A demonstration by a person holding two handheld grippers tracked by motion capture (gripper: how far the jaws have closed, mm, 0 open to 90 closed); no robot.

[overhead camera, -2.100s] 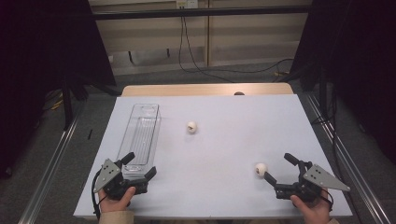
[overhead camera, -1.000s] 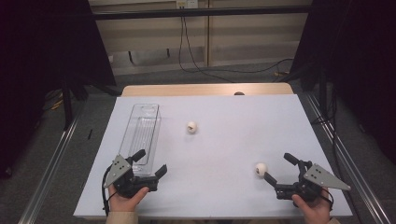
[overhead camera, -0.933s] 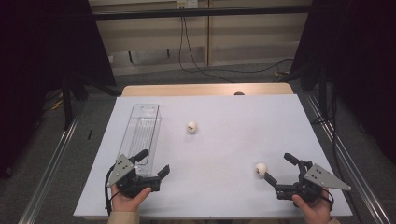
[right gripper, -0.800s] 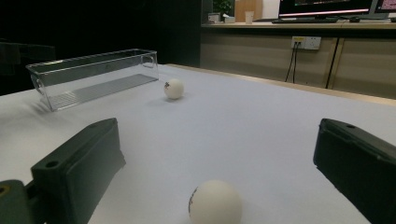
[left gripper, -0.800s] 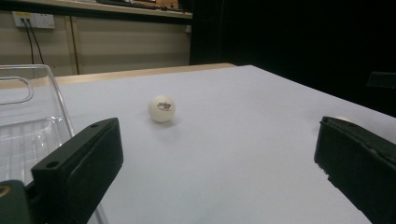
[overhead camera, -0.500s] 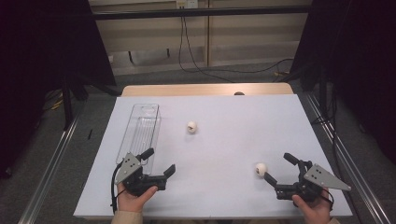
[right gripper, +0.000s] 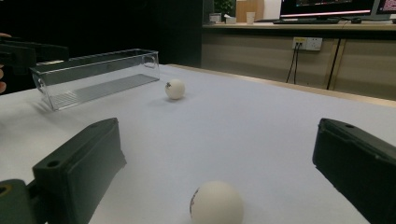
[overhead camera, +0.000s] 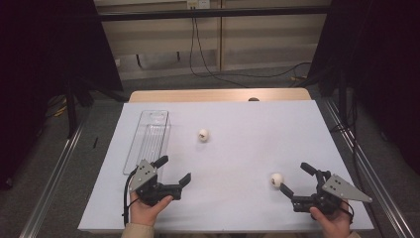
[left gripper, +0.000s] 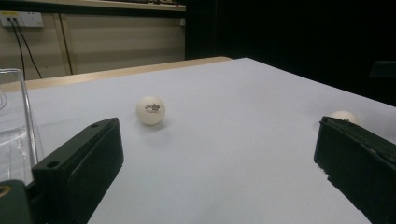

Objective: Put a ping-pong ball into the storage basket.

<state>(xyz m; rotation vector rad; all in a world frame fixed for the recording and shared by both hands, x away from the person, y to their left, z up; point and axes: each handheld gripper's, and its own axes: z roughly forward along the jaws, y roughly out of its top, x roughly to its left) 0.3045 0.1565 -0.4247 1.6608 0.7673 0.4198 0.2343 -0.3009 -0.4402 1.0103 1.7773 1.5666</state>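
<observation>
Balls loose on table (overhead camera: pixel 237 208): near ball (overhead camera: pixel 276 179) sits between right gripper's (overhead camera: pixel 293 179) spread jaws; advance, centre it, clench gently. Left gripper (overhead camera: pixel 173 170) released, empty.

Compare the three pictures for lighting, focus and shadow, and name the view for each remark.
High view: the white table is evenly lit, with dark surroundings. Left gripper view: the far ball is sharp enough to show its logo, with a soft shadow. Right gripper view: the near ball looks slightly soft, and the clear box catches faint glare.
</observation>
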